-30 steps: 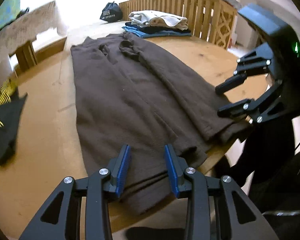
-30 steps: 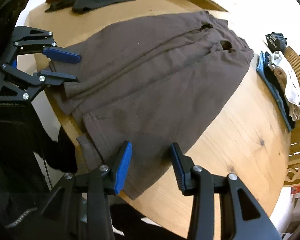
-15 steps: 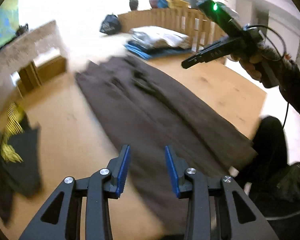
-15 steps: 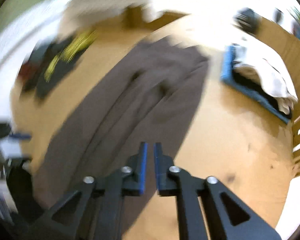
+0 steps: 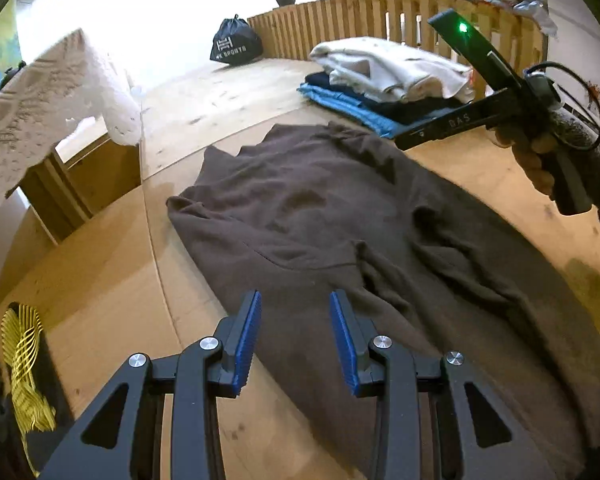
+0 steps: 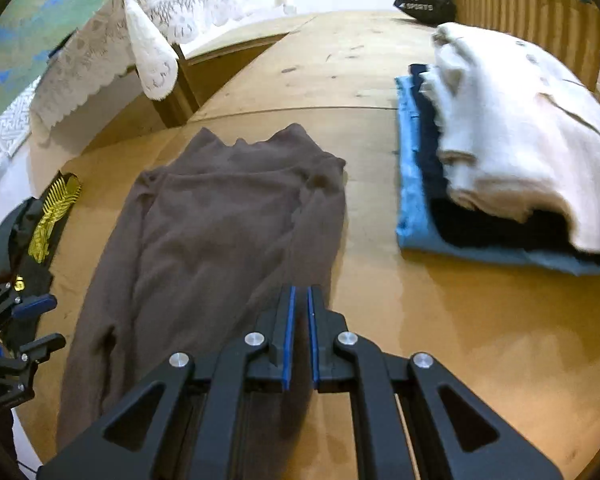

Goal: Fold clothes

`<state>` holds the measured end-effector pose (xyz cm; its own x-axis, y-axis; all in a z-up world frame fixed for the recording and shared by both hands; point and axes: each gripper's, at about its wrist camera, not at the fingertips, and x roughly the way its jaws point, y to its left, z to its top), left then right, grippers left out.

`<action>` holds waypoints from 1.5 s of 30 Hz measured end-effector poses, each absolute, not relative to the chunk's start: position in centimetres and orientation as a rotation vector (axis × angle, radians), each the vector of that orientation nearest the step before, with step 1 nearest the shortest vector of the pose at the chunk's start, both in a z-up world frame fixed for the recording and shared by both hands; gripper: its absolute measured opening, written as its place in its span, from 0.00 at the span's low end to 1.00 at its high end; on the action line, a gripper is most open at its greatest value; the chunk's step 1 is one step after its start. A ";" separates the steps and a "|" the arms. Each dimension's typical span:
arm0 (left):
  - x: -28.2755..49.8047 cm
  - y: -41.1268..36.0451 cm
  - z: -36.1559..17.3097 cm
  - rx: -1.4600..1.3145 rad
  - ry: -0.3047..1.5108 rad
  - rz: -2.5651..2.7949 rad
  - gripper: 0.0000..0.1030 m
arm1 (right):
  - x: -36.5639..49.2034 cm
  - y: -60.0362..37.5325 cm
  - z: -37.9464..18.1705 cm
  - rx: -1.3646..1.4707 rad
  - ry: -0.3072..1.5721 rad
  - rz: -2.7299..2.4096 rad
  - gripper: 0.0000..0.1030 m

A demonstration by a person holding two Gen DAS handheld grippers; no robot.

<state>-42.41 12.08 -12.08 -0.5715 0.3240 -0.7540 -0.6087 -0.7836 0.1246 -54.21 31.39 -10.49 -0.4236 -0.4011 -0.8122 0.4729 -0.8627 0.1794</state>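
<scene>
Right wrist: right tongs [image 6: 299, 300] closed, empty, over brown garment [image 6: 220, 216].

Both grippers are built of black angular linkage arms fastened with round silver screws and tipped with blue ribbed pads [image 5: 247, 336]. On the right gripper [image 5: 400, 145] a green light, a black cable and pale lettering are seen, gripped beside a dark sleeve [image 5: 596, 160].

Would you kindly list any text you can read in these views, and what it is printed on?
"SPORTS", under a white logo: on the black bag beyond the table's far edge; any character before it is unclear.
"BAS": on the right gripper arm in the left wrist view, faint.
Nothing else is readable.
</scene>
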 end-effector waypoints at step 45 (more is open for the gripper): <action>-41.5 13.0 -15.0 -0.967 0.600 2.284 0.33 | -59.3 15.1 -6.0 1.131 0.017 -2.009 0.04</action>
<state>-41.47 13.00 -15.01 -0.5683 0.3348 -0.7516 -0.6608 -0.7300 0.1744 -59.25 15.10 -6.03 -0.2686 -0.6406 -0.7193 0.6526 -0.6703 0.3533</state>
